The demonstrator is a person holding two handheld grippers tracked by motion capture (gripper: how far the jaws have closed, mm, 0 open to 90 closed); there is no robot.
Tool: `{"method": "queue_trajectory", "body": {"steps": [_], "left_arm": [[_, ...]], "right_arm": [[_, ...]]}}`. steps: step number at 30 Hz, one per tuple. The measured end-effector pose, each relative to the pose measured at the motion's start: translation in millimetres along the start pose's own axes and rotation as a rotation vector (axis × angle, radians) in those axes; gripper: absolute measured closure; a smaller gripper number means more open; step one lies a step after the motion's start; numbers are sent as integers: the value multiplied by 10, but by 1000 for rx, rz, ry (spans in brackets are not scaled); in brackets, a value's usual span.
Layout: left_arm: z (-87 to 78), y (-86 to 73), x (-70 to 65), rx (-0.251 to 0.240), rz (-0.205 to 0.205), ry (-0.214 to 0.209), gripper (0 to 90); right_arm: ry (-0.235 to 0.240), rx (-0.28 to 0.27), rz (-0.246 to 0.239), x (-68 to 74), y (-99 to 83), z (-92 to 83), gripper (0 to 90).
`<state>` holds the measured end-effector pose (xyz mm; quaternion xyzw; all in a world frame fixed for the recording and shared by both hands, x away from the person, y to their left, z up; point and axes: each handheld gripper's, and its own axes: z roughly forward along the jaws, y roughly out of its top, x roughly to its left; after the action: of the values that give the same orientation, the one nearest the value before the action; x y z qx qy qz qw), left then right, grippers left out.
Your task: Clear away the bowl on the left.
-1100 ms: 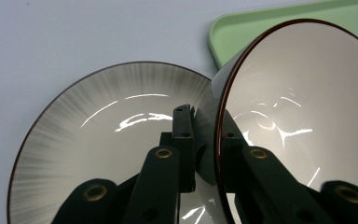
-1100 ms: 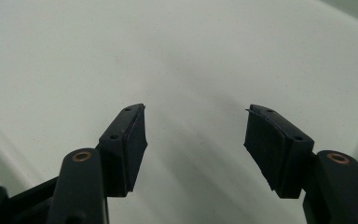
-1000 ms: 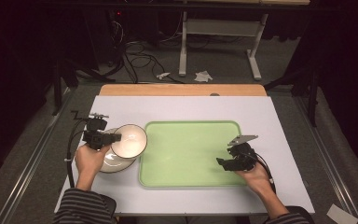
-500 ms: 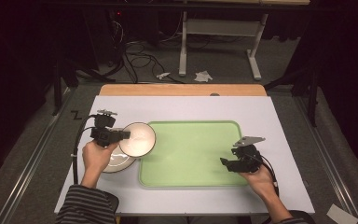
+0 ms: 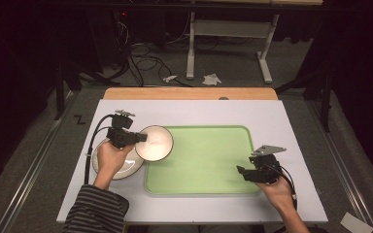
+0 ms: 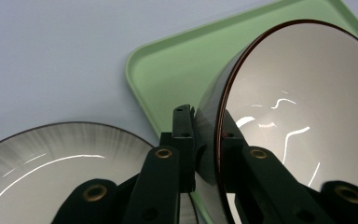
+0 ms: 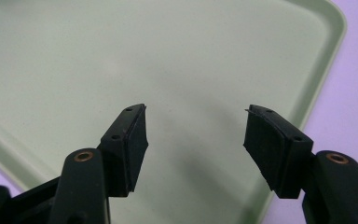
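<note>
Holding, left: my left gripper (image 5: 138,138) pinches the bowl (image 5: 154,142) by its rim, tilted, over the tray's (image 5: 213,187) left edge, above the plate (image 5: 126,170). Right: my right gripper (image 5: 243,171), jaws spread, over the tray's near right corner.

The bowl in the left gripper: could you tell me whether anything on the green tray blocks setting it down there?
Nothing visible does. The tray is bare, and the right gripper, jaws open, hovers at its right edge, apart from the bowl.
</note>
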<state>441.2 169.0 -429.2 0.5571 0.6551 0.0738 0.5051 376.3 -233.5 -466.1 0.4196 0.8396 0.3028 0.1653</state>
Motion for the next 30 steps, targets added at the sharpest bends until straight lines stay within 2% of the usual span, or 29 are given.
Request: {"method": "queue_trajectory", "body": {"steps": [13, 22, 27, 30], "left_arm": [[198, -79, -255, 55, 48, -59, 827], [411, -239, -505, 111, 92, -108, 826], [523, -342, -631, 148, 125, -125, 826], [598, -407, -705, 168, 131, -133, 826]], "right_arm": [[-33, -1, 40, -40, -118, -107, 409], [-51, -3, 62, -65, -181, -153, 409], [-66, -12, 76, -98, -211, -195, 409], [-71, -14, 81, -97, -220, -213, 409]]}}
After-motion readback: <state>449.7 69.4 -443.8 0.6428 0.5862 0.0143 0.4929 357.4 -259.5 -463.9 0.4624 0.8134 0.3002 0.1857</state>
